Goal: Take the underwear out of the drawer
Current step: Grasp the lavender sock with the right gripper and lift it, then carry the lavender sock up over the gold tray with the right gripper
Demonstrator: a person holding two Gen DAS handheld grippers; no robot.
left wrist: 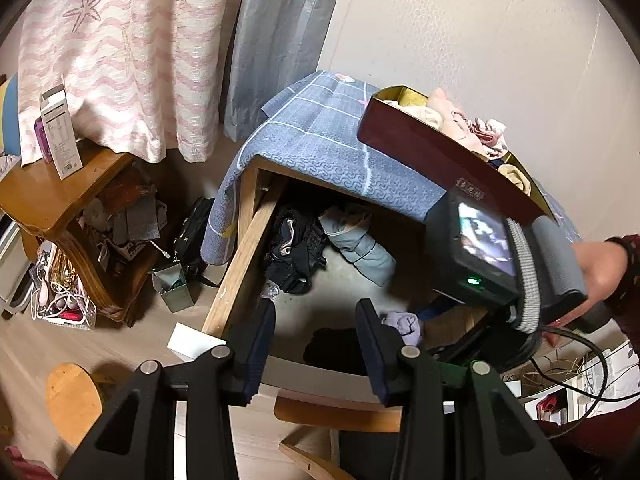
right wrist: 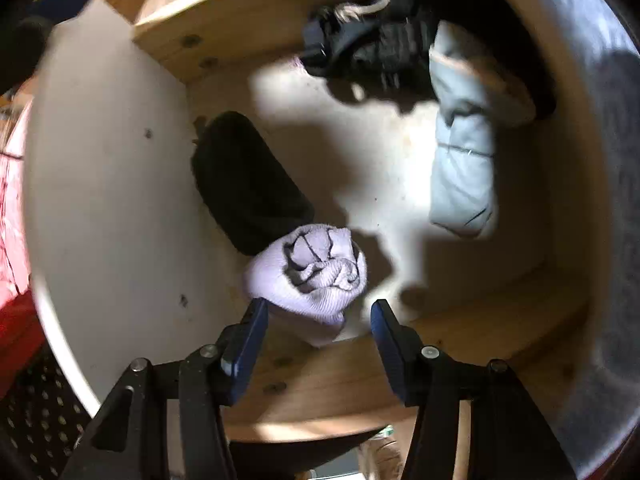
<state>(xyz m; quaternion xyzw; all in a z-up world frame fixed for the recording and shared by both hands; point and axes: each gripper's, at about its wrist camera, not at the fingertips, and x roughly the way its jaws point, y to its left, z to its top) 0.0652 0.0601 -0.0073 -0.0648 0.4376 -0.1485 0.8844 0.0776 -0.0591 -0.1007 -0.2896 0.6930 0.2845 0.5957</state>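
— Well, where does the right gripper (right wrist: 318,314) stand?
— Pointing down into the open wooden drawer (right wrist: 352,376), jaws apart, with a rolled lilac bundle (right wrist: 310,276) lying just in front of the fingertips. The left pad (right wrist: 254,330) sits right at the cloth; whether it touches I cannot tell, and the right pad is clear of it, so nothing is pinched.
— And the left gripper (left wrist: 316,320)?
— Parted and empty, hovering over the drawer's near edge.
— What else lies in there?
— A black roll (right wrist: 248,184) touches the lilac one. Further back a pale blue folded garment (right wrist: 460,160) lies beside a tangle of black underwear (right wrist: 372,52). Above, a blue patterned cloth (left wrist: 320,140) drapes the tabletop, carrying a dark red box (left wrist: 432,156) of clothes.
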